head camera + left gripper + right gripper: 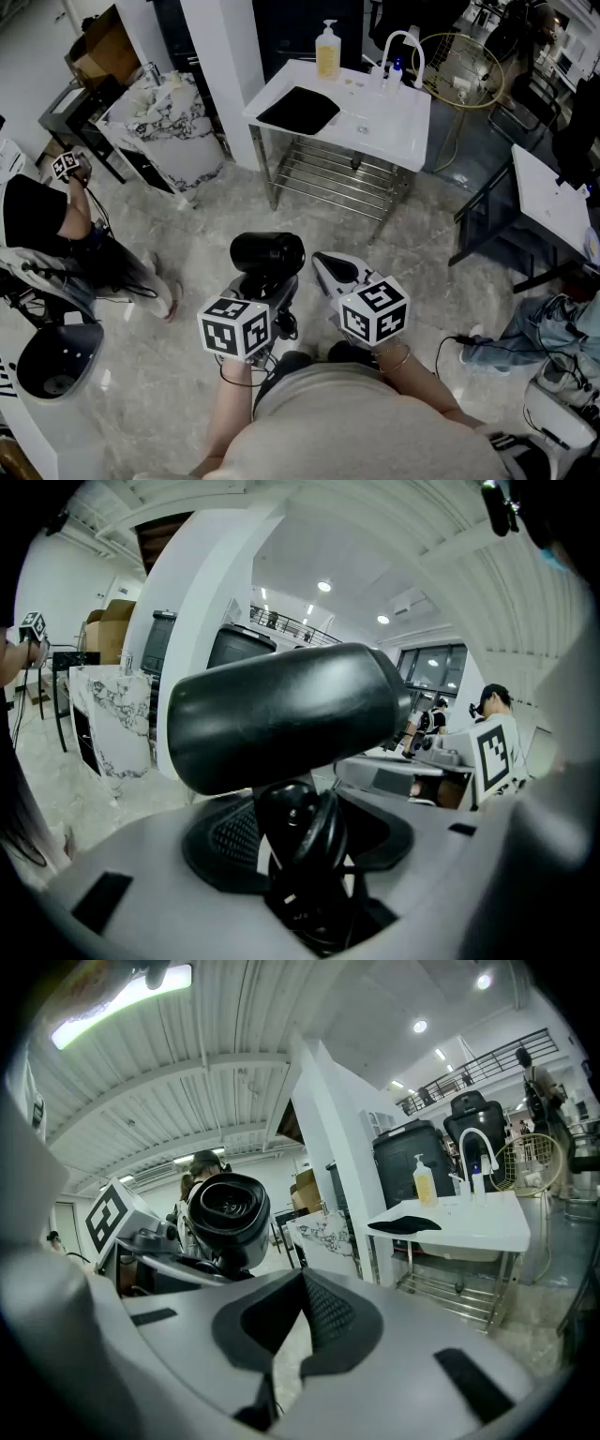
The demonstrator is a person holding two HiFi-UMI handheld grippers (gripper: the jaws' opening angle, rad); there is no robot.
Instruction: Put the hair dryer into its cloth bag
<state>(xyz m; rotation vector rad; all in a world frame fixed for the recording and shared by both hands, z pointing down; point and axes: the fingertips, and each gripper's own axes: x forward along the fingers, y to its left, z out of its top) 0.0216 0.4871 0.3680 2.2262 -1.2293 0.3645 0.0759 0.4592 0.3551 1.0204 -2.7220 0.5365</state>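
A black hair dryer (267, 253) stands upright over the floor, its barrel level and its handle down between the jaws of my left gripper (272, 292). In the left gripper view the barrel (281, 714) fills the middle, and the handle with its coiled cord sits clamped in the left gripper (302, 847). My right gripper (334, 271) hovers just right of the dryer, shut and empty (300, 1312), and its view shows the dryer's nozzle end (228, 1208). The black cloth bag (298, 110) lies flat on the white table (394, 127) ahead, also visible from the right gripper (410, 1225).
On the table's far edge stand a yellow soap bottle (327, 51) and a white faucet (401, 47). A marble-patterned bin (164, 127) and a white pillar (225, 66) stand left of the table. Another person (42, 225) sits at far left. A second white table (553, 202) stands at right.
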